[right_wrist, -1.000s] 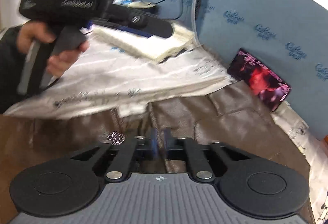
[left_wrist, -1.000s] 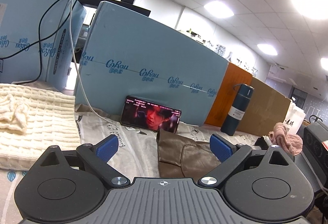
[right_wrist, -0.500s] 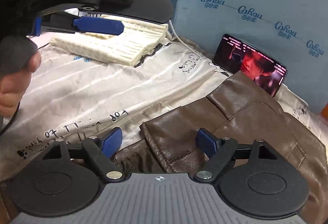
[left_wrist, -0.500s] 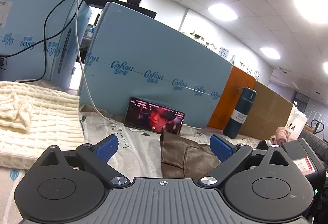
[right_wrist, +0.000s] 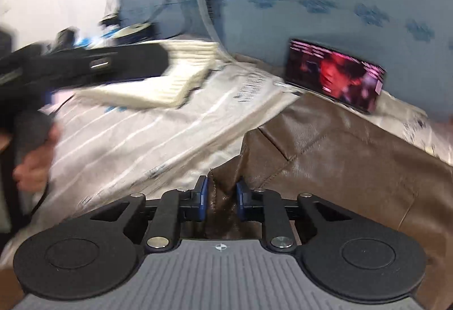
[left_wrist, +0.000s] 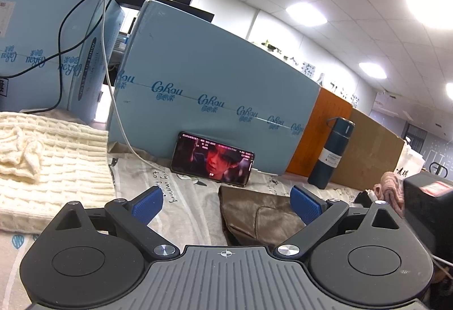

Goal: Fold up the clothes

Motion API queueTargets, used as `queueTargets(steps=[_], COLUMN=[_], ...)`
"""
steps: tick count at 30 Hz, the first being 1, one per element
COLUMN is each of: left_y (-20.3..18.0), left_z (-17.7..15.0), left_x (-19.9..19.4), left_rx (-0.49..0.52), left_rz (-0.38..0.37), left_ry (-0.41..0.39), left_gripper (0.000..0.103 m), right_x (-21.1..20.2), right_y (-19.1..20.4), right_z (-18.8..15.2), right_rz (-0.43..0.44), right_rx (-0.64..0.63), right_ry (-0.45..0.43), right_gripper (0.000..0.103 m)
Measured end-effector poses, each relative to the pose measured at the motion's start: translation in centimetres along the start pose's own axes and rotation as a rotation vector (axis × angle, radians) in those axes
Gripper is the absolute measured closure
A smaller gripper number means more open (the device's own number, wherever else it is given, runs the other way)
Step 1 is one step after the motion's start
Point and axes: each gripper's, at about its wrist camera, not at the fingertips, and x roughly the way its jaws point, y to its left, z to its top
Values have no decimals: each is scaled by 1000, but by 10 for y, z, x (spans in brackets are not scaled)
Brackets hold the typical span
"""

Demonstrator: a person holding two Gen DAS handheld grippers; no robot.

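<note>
Room: an office under a tiled ceiling with bright panel lights [left_wrist: 305, 16]; pale blue foam boards [left_wrist: 226, 83] stand as a backdrop, with cables [left_wrist: 85, 35] draped over them, and brown cardboard [left_wrist: 371, 145] runs on to the right.

Surface: a bench covered by a striped, printed sheet [right_wrist: 158, 134] that carries everything in use.

Main garment: a brown leather jacket [right_wrist: 339, 157] lies loosely spread on the sheet, right of centre and just in front of the phone, its seams and flap showing and no tidy fold visible.

Finished pile: a cream knitted sweater [left_wrist: 51, 157] sits folded at the left back of the bench, well apart from the jacket.

Progress: by the look of it, one piece is done and the jacket is only at its first fold, with most of the shaping left; a pink garment [left_wrist: 392, 185] at the far right may also wait.

Right tongs [right_wrist: 220, 195]: pressed together on a bunched edge of the jacket, the leather pinched between the blue pads; the view is blurred.

Left tongs [left_wrist: 226, 203]: spread wide, gripping nothing, poised above the sheet near the jacket's far corner.

Bystanders: a phone [left_wrist: 212, 167] playing video leans on the foam, and a dark flask [left_wrist: 334, 151] stands by the cardboard.
</note>
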Motion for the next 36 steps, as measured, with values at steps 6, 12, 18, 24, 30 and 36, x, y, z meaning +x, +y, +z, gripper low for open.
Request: queueTargets(steps=[6, 12, 18, 24, 30, 36], left_y=[-6, -22, -41, -54, -54, -45], left_z=[-4, -19, -36, -51, -53, -35], left_x=[5, 20, 38, 49, 53, 28], left_rx=[52, 199, 366, 485, 492, 399], left_rz=[25, 68, 105, 131, 137, 95], left_ry=[26, 111, 214, 293, 325, 144], left_gripper=[5, 4, 4, 4, 4, 4], right_x=[2, -37, -95, -112, -122, -143], right_y=[13, 8, -38, -88, -111, -90], right_z=[-12, -23, -45, -78, -109, -103], right_rz=[73, 37, -215, -450, -466, -481], right_rx=[-13, 11, 157, 332, 437, 362], right_ry=[26, -50, -141, -68, -85, -173], right_gripper=[44, 20, 12, 12, 9, 8])
